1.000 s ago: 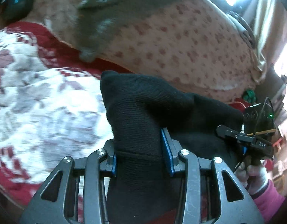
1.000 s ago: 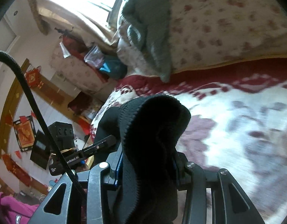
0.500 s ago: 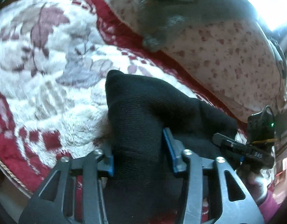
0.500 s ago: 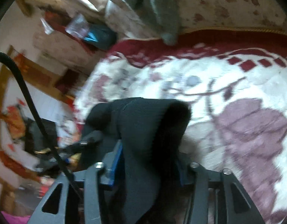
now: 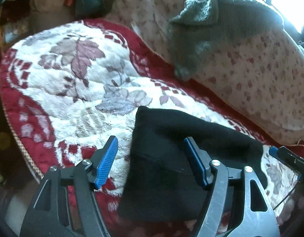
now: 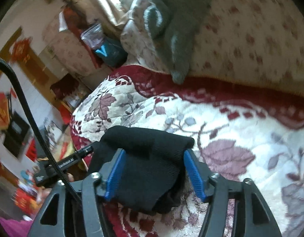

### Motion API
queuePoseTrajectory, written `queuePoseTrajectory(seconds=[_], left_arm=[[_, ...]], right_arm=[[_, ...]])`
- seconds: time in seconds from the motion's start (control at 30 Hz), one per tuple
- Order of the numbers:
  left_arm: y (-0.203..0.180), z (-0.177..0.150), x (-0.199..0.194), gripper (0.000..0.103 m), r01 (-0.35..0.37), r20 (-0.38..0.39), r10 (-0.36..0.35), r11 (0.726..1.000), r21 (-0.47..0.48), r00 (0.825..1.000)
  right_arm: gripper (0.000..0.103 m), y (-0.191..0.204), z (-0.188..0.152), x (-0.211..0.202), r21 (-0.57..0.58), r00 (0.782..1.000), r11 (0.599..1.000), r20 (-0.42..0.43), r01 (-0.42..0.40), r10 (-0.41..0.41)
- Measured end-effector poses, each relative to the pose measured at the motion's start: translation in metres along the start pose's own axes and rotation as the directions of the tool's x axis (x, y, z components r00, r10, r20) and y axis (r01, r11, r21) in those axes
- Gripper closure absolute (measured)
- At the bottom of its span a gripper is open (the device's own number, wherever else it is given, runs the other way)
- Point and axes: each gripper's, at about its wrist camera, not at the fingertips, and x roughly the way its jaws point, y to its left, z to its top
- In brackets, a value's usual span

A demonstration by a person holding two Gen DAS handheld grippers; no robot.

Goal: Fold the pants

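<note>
Both grippers have let go: left gripper (image 5: 150, 158) and right gripper (image 6: 153, 166) jaws opening around black pants (image 5: 171, 158).

Your two wrist views both look steeply down, close over the bed; both share the black pants (image 5: 171, 158) and floral blanket (image 6: 240, 130).

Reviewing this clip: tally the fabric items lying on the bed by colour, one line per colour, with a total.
Black knit pants, folded, between both grippers' opening jaws: 1
Grey knit garment draped on the quilt: 1
Cream quilt with small red flowers: 1
Red and white floral plush blanket: 1
Total: 4
</note>
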Motion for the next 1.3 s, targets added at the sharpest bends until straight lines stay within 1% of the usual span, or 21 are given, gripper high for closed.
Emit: queuePoseTrajectory(seconds=[0.07, 0.17, 0.23, 0.33, 0.43, 0.53, 0.67, 0.97, 1.3], left_arm=[[-0.008, -0.004, -0.01, 0.034, -0.027, 0.023, 0.027, 1.0, 0.013, 0.999], [-0.018, -0.01, -0.024, 0.034, -0.076, 0.076, 0.073, 0.996, 0.039, 0.994], [-0.024, -0.017, -0.031, 0.034, -0.102, 0.09, 0.097, 0.993, 0.051, 0.991], [-0.03, -0.022, -0.037, 0.034, -0.122, 0.093, 0.115, 0.99, 0.068, 0.989], [-0.034, -0.027, -0.047, 0.034, -0.142, 0.115, 0.133, 0.987, 0.074, 0.984], [-0.038, -0.031, -0.054, 0.034, -0.16, 0.135, 0.149, 0.985, 0.071, 0.98], [-0.043, -0.036, -0.056, 0.034, -0.152, 0.118, 0.141, 0.984, 0.089, 0.983], [-0.046, -0.039, -0.069, 0.034, -0.162, 0.144, 0.149, 0.984, 0.078, 0.978], [-0.046, -0.042, -0.07, 0.034, -0.169, 0.14, 0.157, 0.982, 0.079, 0.978]], right_arm=[[0.036, 0.016, -0.001, -0.001, -0.067, 0.999, 0.997, -0.001, 0.04, -0.04], [0.036, 0.035, -0.005, 0.002, -0.137, 0.997, 0.988, 0.009, 0.073, -0.072], [0.036, 0.043, -0.008, 0.004, -0.148, 0.997, 0.986, 0.018, 0.079, -0.077], [0.035, 0.048, -0.013, 0.003, -0.129, 0.997, 0.989, 0.039, 0.073, -0.069], [0.035, 0.053, -0.018, 0.008, -0.131, 0.997, 0.989, 0.018, 0.075, -0.073], [0.035, 0.058, -0.023, 0.005, -0.148, 0.997, 0.986, 0.018, 0.076, -0.074], [0.034, 0.06, -0.026, 0.003, -0.138, 0.998, 0.988, 0.017, 0.068, -0.066], [0.034, 0.061, -0.03, 0.001, -0.119, 0.999, 0.992, 0.016, 0.05, -0.049], [0.033, 0.067, -0.033, 0.0, -0.127, 0.999, 0.991, 0.012, 0.041, -0.04]])
